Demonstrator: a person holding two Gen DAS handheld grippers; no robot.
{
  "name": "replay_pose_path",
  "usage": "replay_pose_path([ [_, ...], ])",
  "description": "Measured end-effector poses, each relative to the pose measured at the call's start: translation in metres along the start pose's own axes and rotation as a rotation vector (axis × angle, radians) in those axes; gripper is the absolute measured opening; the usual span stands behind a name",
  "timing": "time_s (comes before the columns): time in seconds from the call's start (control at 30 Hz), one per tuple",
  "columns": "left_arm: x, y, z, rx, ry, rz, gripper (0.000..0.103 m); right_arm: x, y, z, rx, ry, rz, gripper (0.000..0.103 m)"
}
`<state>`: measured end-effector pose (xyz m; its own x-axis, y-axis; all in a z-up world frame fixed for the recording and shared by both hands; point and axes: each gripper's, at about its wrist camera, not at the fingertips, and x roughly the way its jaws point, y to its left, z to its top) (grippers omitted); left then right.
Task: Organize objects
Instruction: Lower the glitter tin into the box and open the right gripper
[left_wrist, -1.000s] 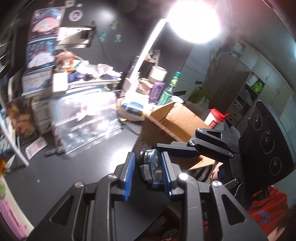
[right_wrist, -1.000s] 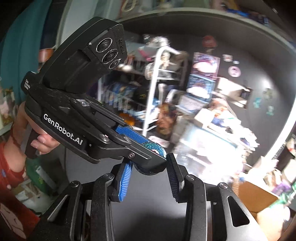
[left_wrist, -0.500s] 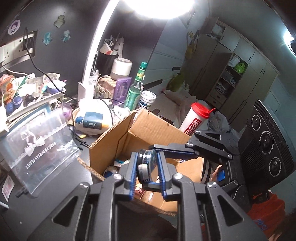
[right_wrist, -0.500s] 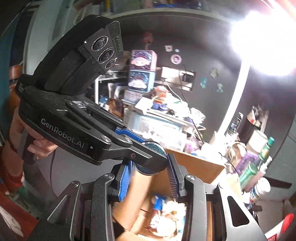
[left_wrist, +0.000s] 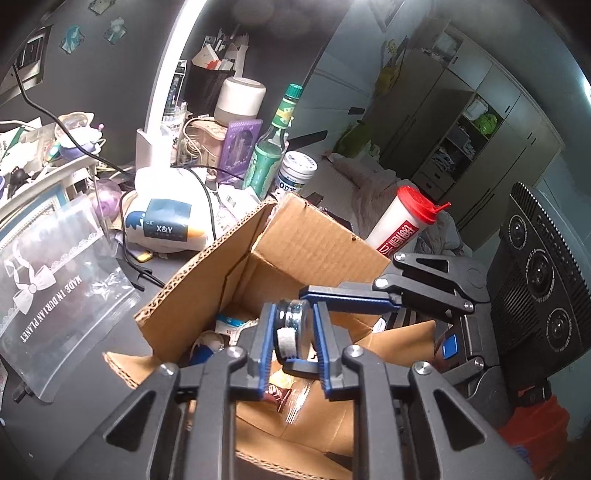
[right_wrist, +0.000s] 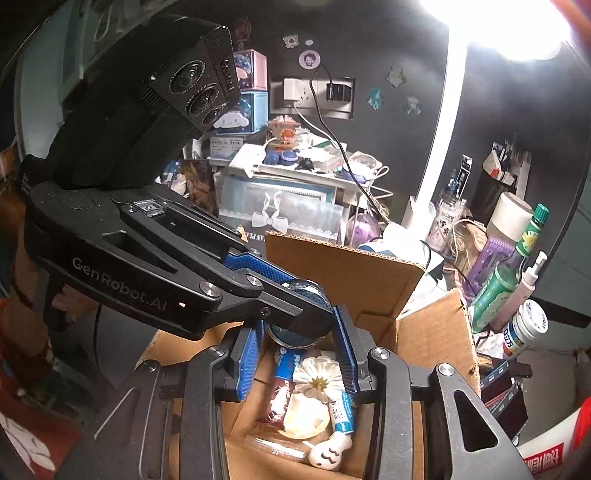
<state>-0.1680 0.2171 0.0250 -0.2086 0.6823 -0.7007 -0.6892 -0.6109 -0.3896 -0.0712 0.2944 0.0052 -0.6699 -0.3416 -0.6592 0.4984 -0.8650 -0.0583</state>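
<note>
Left wrist: left hand-held gripper (left_wrist: 293, 341) clamps round tin (left_wrist: 293, 319) over cardboard box (left_wrist: 207, 291).

Left gripper (left_wrist: 291, 339): matt black plastic body, ribbed blue rubbery pads, shiny metal screws. Right gripper (right_wrist: 297, 356) same finish. Small round tin (left_wrist: 293, 317) between the left pads: glossy metal rim, glittery blue face. Cardboard box (left_wrist: 310, 243): rough brown corrugated paper, raw fluted edges. Zip pouch (left_wrist: 55, 273): clear glossy plastic film. Green bottle (left_wrist: 269, 151): shiny glass, paper label. Red-capped tube (left_wrist: 400, 225): smooth white plastic. Desk (left_wrist: 74, 365): matt dark surface.
</note>
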Motion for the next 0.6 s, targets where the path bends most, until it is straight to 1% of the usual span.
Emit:
replay_pose_path([
  [0.03,0.000,0.000,-0.001,0.001,-0.005,0.003,0.032,0.001,0.000,0.000,-0.008,0.011,-0.017,0.035],
  [0.07,-0.003,0.000,-0.001,0.002,-0.016,0.001,0.049,0.002,0.001,-0.001,-0.014,0.017,-0.027,0.039],
  [0.1,-0.007,-0.002,-0.002,0.009,-0.035,0.002,0.056,0.002,0.001,-0.003,-0.017,0.023,-0.030,0.044],
  [0.13,-0.011,-0.003,-0.003,0.019,-0.054,0.014,0.067,0.003,0.001,-0.003,-0.017,0.027,-0.028,0.048],
  [0.17,-0.015,-0.004,-0.003,0.027,-0.068,0.028,0.074,0.003,0.000,-0.004,-0.013,0.029,-0.024,0.052],
  [0.3,-0.030,-0.008,-0.006,0.036,-0.106,0.032,0.082,0.003,-0.001,-0.005,0.000,0.028,-0.023,0.052],
  [0.47,-0.050,-0.011,-0.014,0.028,-0.162,0.108,0.086,0.003,0.000,-0.003,0.006,0.021,-0.022,0.053],
  [0.53,-0.060,-0.011,-0.020,0.019,-0.187,0.154,0.087,0.001,0.003,-0.002,0.002,0.015,-0.022,0.056],
  [0.6,-0.069,-0.011,-0.026,0.010,-0.213,0.189,0.087,0.000,0.005,0.000,-0.003,0.007,-0.026,0.061],
])
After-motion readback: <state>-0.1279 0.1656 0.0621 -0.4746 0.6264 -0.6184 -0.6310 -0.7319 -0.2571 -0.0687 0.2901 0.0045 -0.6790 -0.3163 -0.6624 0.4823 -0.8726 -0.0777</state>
